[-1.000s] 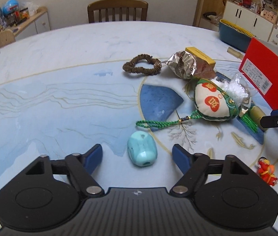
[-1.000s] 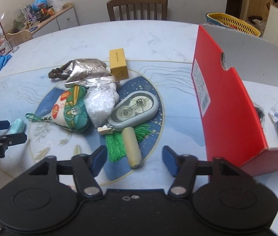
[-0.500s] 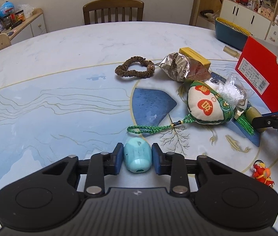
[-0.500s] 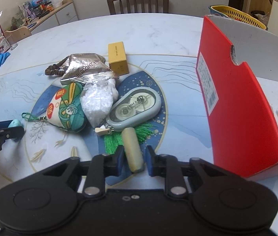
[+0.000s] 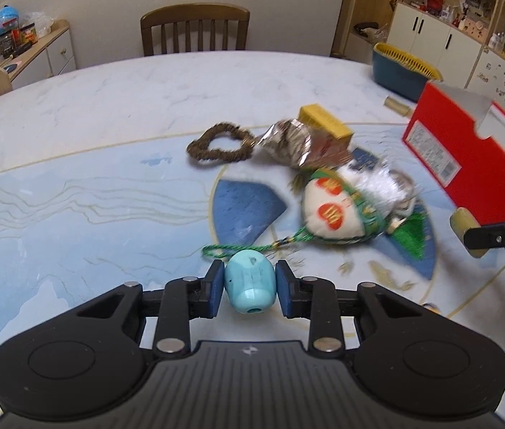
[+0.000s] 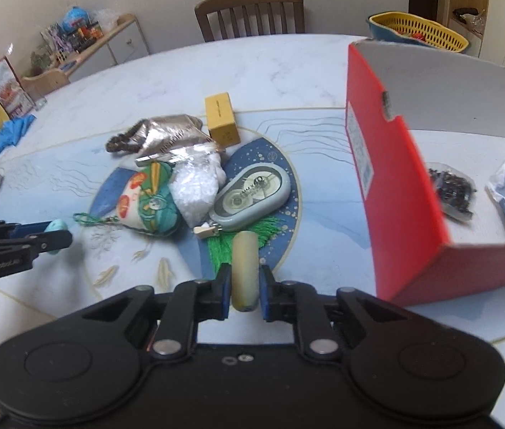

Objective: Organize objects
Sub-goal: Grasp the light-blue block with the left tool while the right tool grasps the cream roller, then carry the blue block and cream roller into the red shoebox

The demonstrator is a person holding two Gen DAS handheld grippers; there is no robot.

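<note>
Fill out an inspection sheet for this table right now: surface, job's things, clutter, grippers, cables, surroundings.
Surface: round marble-look table with blue painted pattern.
Job's things: turquoise bead and beige cylinder, each held between jaws; red box open, already holding a dark bead bag.
Clutter: brown bracelet, foil packet, yellow box, embroidered pouch, white bag, correction tape.
Grippers: left gripper shut on the bead; right gripper closing on the cylinder.
Cables: nothing seen.
Surroundings: wooden chair, yellow-rimmed basket, cabinets.
</note>
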